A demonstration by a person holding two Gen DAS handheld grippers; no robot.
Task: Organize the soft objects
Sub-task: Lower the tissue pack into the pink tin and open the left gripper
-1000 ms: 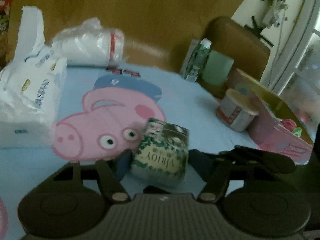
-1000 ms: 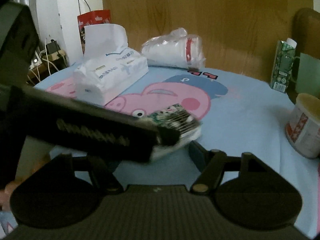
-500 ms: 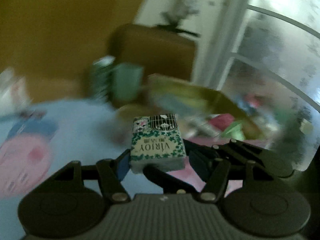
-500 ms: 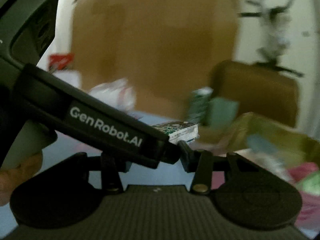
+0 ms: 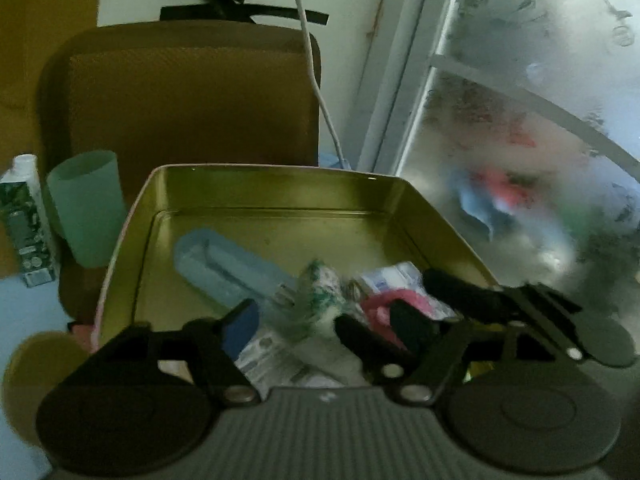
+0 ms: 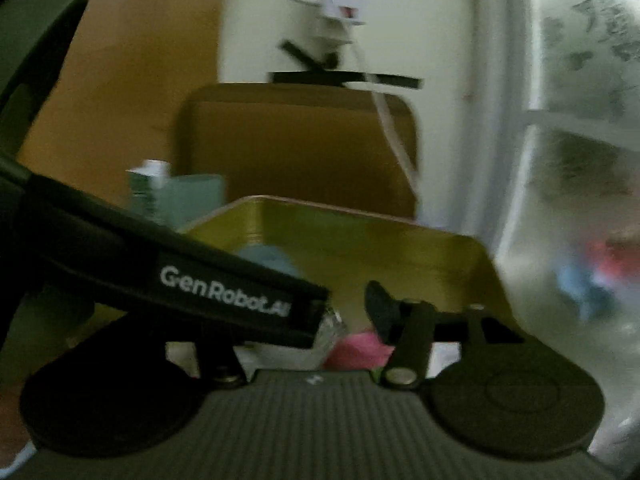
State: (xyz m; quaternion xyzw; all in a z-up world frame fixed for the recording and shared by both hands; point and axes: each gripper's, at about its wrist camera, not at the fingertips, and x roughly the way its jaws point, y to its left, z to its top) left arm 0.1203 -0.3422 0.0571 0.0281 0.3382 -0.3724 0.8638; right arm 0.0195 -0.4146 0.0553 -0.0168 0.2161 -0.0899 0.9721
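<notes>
Between the left gripper (image 5: 296, 322) fingers, which are standing wide apart and gripping nothing, a green-and-white tissue pack (image 5: 322, 296) is showing as a motion-blurred shape, apparently dropping free into the gold tin tray (image 5: 272, 186). One blue fingertip pad (image 5: 240, 326) is sitting at the pack's left, clear of it. Beyond the pack, a pale blue oblong case (image 5: 224, 268) is lying on the tray floor, and a pink item (image 5: 384, 308) and white printed packets (image 5: 394, 278) are crowding the near right corner.

From the right wrist view, the right gripper (image 6: 360, 312) is hovering at the tray's near edge with its one visible finger set wide; the other finger is hidden behind the left tool's black arm (image 6: 192, 284), so its opening cannot be told for certain, and nothing is visibly held.

Outside the tray, a mint cup (image 5: 86, 208) and a patterned carton (image 5: 24, 220) are standing to its left, before a brown chair back (image 5: 188, 96).

As a judgement, the tissue pack is handling as light, compressible and slightly slick in its film wrap; gripping across its short sides at mid-length, with modest closing force, is likely suiting it best.
</notes>
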